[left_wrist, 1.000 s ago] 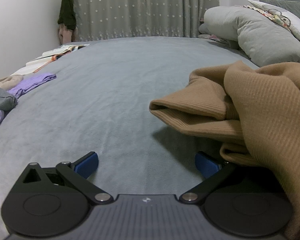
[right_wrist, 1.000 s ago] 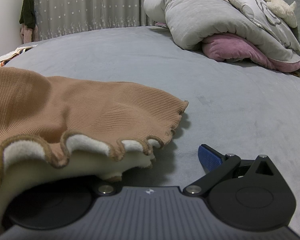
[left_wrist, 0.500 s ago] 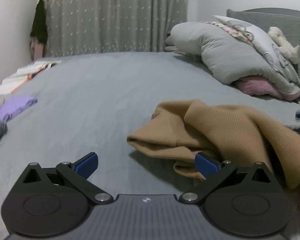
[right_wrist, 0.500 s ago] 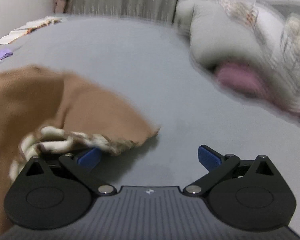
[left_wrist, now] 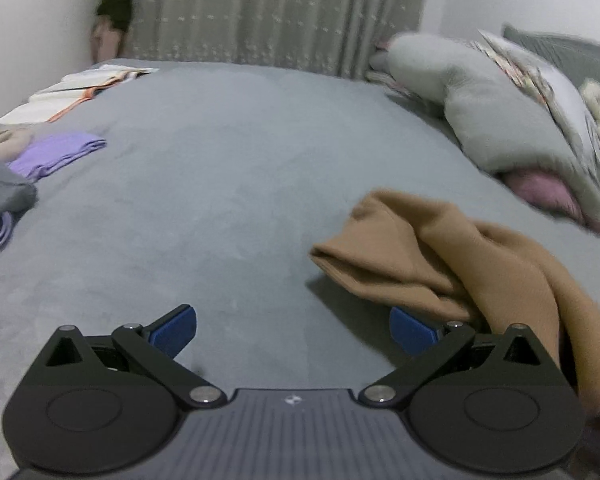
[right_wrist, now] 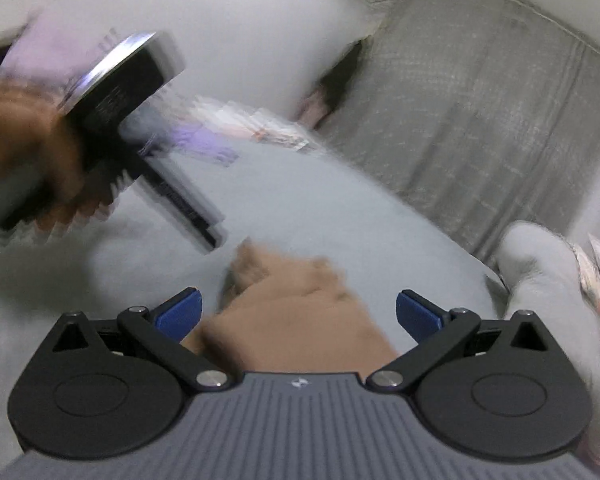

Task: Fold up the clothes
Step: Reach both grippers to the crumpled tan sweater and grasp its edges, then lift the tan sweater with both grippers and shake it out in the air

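Note:
A tan ribbed knit garment (left_wrist: 440, 256) lies bunched on the grey bed (left_wrist: 228, 184), to the right of my left gripper (left_wrist: 292, 326). The left gripper is open and empty, with its right finger close to the garment's edge. In the blurred right wrist view the garment (right_wrist: 300, 320) lies just beyond my right gripper (right_wrist: 298, 312), which is open and empty and tilted. The other hand-held tool (right_wrist: 112, 112) shows at the upper left of that view.
Folded clothes lie at the bed's left edge: a purple piece (left_wrist: 56, 154), a grey one (left_wrist: 0, 196) and white items (left_wrist: 76, 88). A pile of grey pillows and bedding (left_wrist: 512, 128) sits at the right. Curtains (left_wrist: 276, 12) hang behind.
Both grippers have pulled back from the tan garment, which now lies free on the bed. The right gripper has swung round fast and tilted, so its view is blurred.

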